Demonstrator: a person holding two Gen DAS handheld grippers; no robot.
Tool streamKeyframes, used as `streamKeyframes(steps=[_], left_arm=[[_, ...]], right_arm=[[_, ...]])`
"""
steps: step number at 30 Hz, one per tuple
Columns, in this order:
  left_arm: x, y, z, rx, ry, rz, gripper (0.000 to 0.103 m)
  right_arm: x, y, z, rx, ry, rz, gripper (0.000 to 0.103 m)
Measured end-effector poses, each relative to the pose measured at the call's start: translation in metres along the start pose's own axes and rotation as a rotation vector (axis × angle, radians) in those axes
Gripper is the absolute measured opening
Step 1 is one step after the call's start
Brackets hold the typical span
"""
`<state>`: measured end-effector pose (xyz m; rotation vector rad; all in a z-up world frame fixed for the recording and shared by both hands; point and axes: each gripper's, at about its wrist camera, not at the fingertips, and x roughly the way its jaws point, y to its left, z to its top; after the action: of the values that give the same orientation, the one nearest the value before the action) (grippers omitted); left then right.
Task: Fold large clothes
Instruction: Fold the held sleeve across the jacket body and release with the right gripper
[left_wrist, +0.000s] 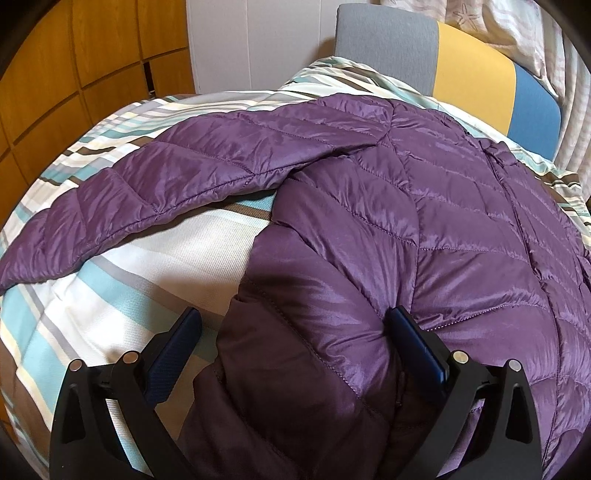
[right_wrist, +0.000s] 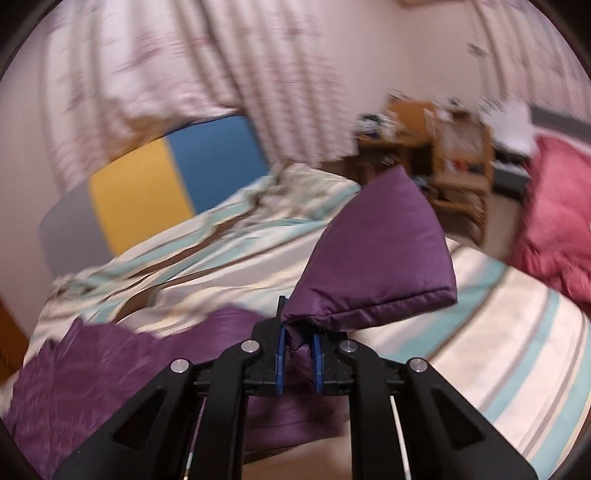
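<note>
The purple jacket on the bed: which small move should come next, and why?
Probably close the left tongs on the jacket's near edge. They stand open astride that edge, gripping nothing, while the right tongs already pinch a lifted corner above the striped bedding. Both sides likely need a hold before folding.

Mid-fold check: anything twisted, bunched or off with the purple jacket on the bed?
Nothing damaged. The purple jacket lies spread on the striped bedding, one sleeve flung out sideways, unfolded. The right gripper pinches a bunched jacket end lifted off the bed. The left gripper is open astride the hem.
</note>
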<state>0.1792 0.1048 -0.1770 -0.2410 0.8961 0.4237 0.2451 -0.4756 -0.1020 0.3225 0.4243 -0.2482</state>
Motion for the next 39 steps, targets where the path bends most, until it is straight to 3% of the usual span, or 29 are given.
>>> streamKeyframes(steps=[11, 21, 29, 39], left_arm=[[0.0, 0.003, 0.0, -0.013, -0.003, -0.018, 0.1], [0.0, 0.003, -0.001, -0.015, -0.005, -0.021, 0.1], [0.0, 0.003, -0.001, -0.015, -0.006, -0.021, 0.1], [0.0, 0.003, 0.0, -0.015, -0.008, -0.02, 0.1]], right_arm=[[-0.02, 0.174, -0.048, -0.312, 0.023, 0.253, 0.008], [-0.027, 0.285, -0.114, -0.477, 0.082, 0.416, 0.008], [-0.026, 0.344, -0.161, -0.586, 0.123, 0.52, 0.007], [-0.006, 0.368, -0.187, -0.667, 0.203, 0.594, 0.008]])
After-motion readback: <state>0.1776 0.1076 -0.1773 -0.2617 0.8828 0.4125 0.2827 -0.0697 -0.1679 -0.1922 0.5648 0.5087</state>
